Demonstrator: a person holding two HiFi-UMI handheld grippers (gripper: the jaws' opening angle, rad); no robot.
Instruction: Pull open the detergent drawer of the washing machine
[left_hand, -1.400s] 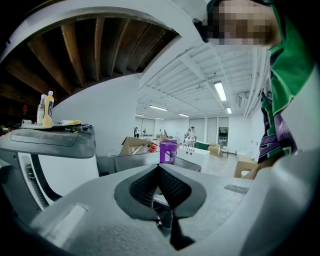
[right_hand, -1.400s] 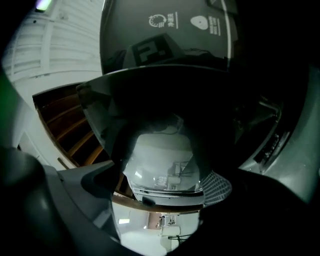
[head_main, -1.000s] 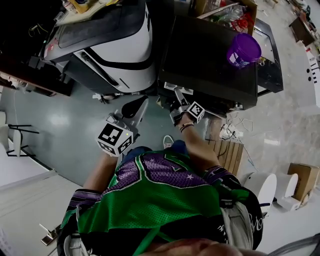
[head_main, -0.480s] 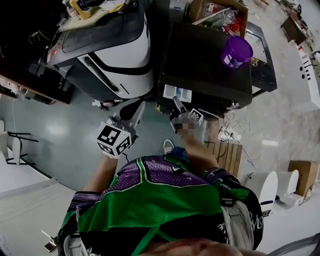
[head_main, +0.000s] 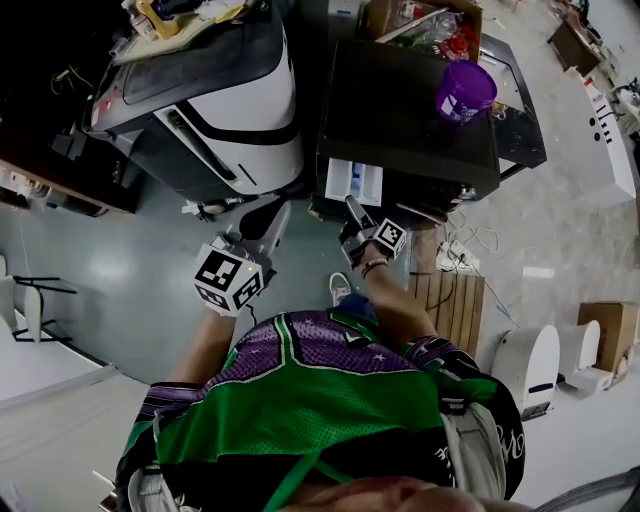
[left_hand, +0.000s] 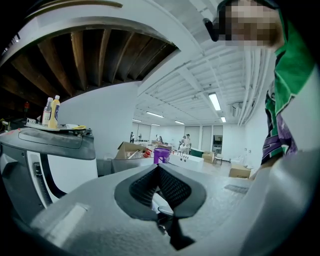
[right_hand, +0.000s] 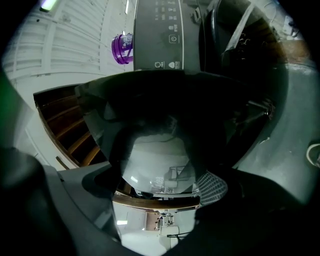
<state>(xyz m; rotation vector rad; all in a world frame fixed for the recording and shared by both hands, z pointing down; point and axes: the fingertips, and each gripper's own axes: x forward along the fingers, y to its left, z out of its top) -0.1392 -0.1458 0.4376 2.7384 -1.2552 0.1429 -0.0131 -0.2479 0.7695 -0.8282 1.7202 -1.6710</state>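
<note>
Glossy grey floor (head_main: 110, 265); black washing machine (head_main: 400, 110), detergent drawer (head_main: 353, 182) out; wooden pallet (head_main: 457, 308) near.

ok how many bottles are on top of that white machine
2: a pale bottle and a yellow bottle, side by side on top of the white machine. More may be hidden behind them.

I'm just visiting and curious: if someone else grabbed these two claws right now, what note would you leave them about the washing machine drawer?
Right claw: clamped on the front of the drawer, which sticks out of the washing machine with its compartments showing.
Left claw: shut, empty, held clear of the machine.
Done: drawer pulled open.
Left: probably just ease it out to its stop if it has more travel, then let go.
</note>
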